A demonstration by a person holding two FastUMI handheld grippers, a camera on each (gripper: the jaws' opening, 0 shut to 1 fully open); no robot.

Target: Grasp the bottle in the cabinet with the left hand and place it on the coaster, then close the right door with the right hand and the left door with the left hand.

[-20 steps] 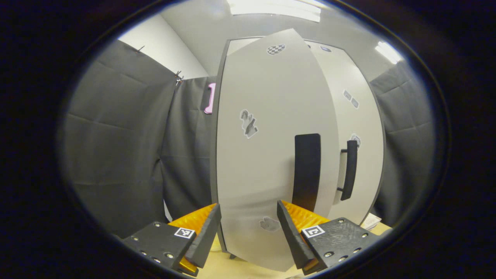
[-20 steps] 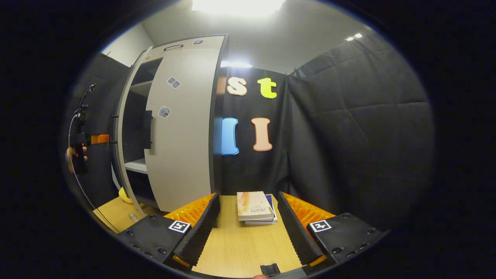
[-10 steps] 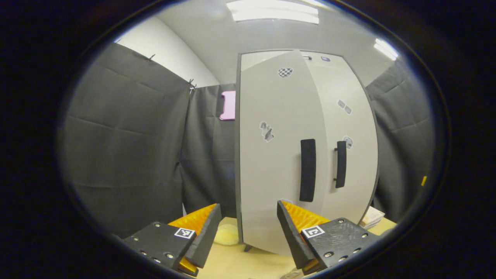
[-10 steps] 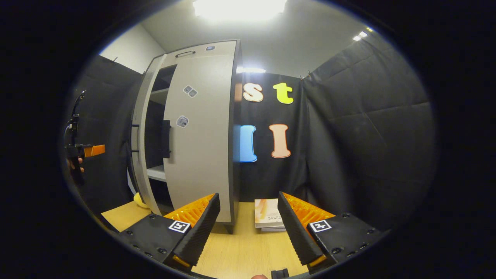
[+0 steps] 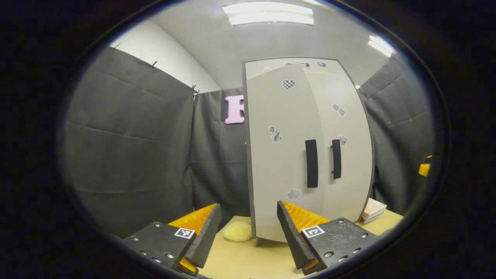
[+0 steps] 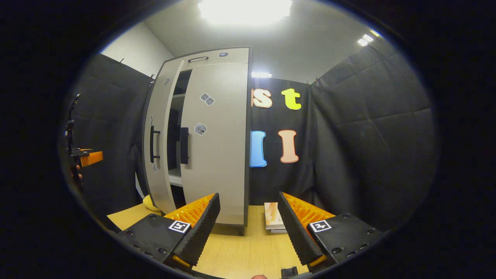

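Left gripper view, left to right: our left tongs (image 5: 248, 232) hang spread wide over the wooden bench (image 5: 248, 263), nothing between the fingers. Past their left finger a pale yellow, fuzzy round object (image 5: 237, 231) lies on the bench just beside the cabinet's (image 5: 333, 81) near corner; we cannot tell what it is. The left door (image 5: 281, 155) stands slightly ajar, its outer edge swung out from the cabinet front, its black handle (image 5: 311, 163) upright. The right door (image 5: 348, 155) looks flush with the frame, its handle (image 5: 336, 159) close beside the other. A stack of books (image 5: 372, 209) lies on the bench at the cabinet's right foot.

Right gripper view, left to right: a hand (image 6: 77, 174) at the far left edge holds the other tongs (image 6: 88, 158), well apart from the cabinet. A dark gap with shelves (image 6: 176, 179) shows between the two doors. Our right tongs (image 6: 248, 232) are wide open and hold nothing above the bench, the books between and beyond their fingers.

We cannot make out the bottle or the coaster in either view.
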